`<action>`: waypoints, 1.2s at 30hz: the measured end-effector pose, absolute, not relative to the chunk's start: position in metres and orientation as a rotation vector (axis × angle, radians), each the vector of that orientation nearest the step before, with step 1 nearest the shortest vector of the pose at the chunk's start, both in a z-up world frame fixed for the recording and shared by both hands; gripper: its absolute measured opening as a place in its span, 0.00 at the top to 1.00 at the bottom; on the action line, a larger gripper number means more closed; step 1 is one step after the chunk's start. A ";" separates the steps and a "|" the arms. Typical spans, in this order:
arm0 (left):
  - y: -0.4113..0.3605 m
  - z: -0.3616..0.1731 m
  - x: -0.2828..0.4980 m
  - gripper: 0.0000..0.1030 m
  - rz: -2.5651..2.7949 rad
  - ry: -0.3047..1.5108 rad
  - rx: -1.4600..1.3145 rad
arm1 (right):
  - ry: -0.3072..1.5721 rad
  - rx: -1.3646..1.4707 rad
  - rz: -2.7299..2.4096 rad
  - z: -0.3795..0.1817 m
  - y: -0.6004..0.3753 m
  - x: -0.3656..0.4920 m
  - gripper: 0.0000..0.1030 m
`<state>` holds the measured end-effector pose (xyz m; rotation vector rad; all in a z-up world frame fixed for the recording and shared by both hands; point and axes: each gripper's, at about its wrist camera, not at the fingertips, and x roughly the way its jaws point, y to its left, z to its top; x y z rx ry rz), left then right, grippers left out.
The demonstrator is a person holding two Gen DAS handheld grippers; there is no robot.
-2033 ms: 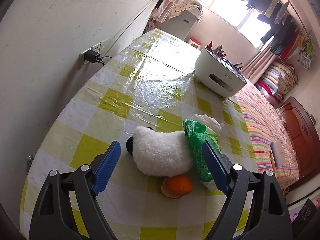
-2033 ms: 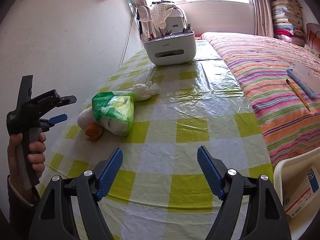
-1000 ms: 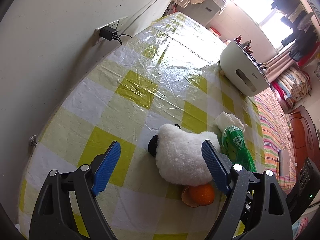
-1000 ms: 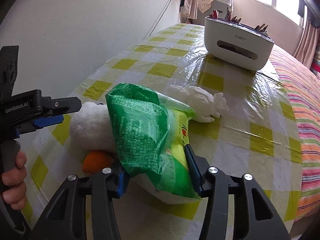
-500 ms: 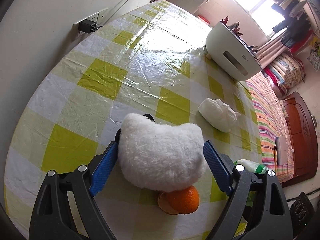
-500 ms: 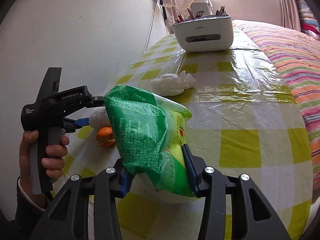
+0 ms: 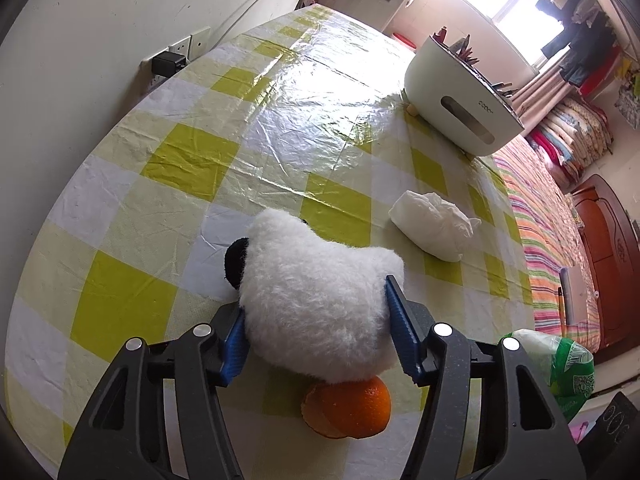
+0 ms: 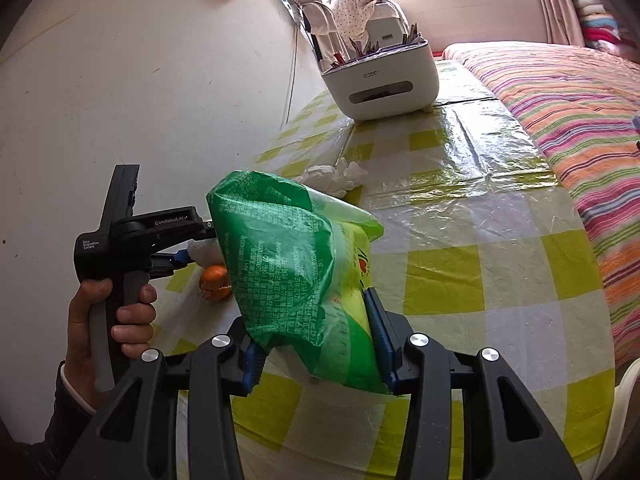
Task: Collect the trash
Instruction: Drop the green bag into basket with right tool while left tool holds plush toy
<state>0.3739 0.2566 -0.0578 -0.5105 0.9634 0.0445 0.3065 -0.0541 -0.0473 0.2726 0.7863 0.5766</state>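
Green wrapper [image 8: 296, 280] sits clamped in our right gripper [image 8: 316, 344]; our left gripper [image 7: 316, 332], jaws just closing, squeezes the plush toy [image 7: 316, 300] beside orange peel [image 7: 352, 408], risking binning a non-trash item.

Both hand-held grippers were of matt black moulded plastic with triangular cut-outs in the finger arms. The right gripper [image 8: 318, 354] carried ribbed blue pads and round silver screw heads — four visible. The left gripper [image 7: 318, 330] matched it, with white lettering on its body and a grey trigger. The person's left hand [image 8: 106, 320] emerged from a dark sleeve [image 8: 60, 420] with a pale inner cuff.
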 end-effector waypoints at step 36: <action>0.087 -0.003 0.275 0.44 -0.218 0.678 -0.193 | 0.607 0.387 0.314 -0.031 -0.171 0.244 0.58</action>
